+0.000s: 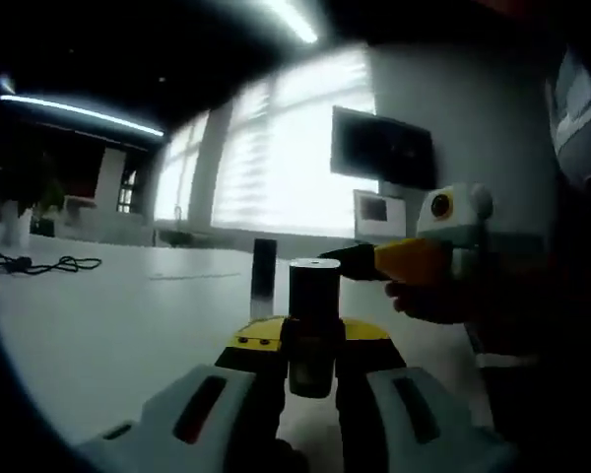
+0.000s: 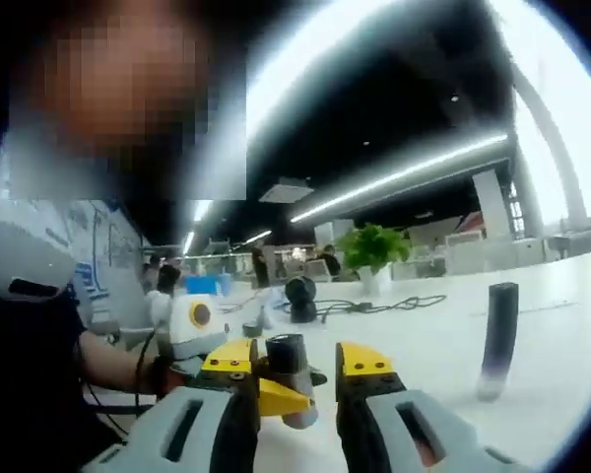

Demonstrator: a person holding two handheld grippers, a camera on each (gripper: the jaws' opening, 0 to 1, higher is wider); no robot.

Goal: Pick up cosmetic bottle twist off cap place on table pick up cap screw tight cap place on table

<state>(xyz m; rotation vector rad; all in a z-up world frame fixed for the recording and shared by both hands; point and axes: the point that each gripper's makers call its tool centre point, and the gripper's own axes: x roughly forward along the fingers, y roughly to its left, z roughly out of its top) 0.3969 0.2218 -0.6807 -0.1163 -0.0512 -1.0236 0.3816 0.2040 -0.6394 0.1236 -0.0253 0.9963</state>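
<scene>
Nearby, dark tube (image 1: 263,277) upright on table (image 1: 108,325), cable (image 1: 39,263) beyond

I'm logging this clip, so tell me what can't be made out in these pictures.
Left gripper view: the bottle's lower end, hidden between the left gripper's jaws.
Right gripper view: whether the right gripper touches the bottle's top; blurred.
Both views: whether the dark upright piece on the table is the cap; too dim.
</scene>
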